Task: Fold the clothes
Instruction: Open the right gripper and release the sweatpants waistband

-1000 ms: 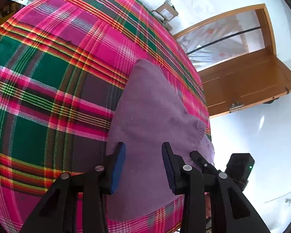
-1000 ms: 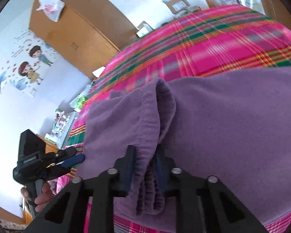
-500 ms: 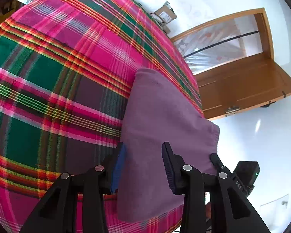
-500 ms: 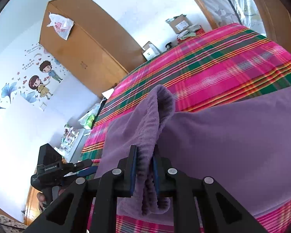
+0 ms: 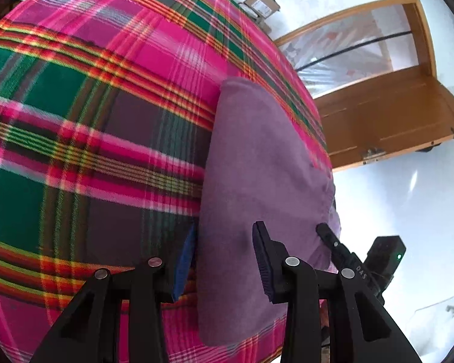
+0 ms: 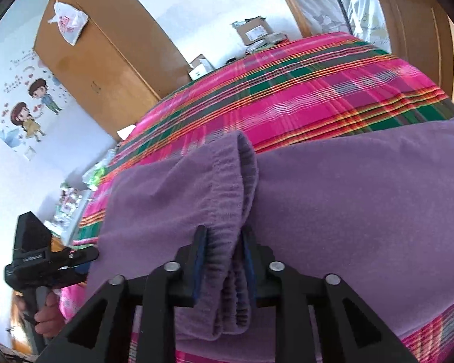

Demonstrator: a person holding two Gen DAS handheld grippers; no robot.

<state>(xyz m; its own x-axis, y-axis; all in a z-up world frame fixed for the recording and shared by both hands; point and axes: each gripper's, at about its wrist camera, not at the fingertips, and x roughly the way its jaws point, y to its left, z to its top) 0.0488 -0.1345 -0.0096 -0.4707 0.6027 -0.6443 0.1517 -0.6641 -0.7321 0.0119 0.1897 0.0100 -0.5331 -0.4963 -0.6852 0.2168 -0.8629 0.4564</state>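
One plaid bedspread (image 5: 90, 127) fills both views, and the purple garment (image 5: 257, 163) lies on its near right part, flatter than a second ago: the bunched hump at its right edge has been drawn out and the cloth now stretches smooth toward the far end. In the right wrist view the right gripper (image 6: 224, 260) keeps its jaws clamped on the ribbed waistband (image 6: 233, 187), which stands up in a doubled ridge, lower than half a second ago. The left gripper (image 5: 224, 260) has slid left, so its open jaws now straddle the garment's left edge, holding nothing. Judging by this, the cloth is spread and a fold can begin once the left jaws close.
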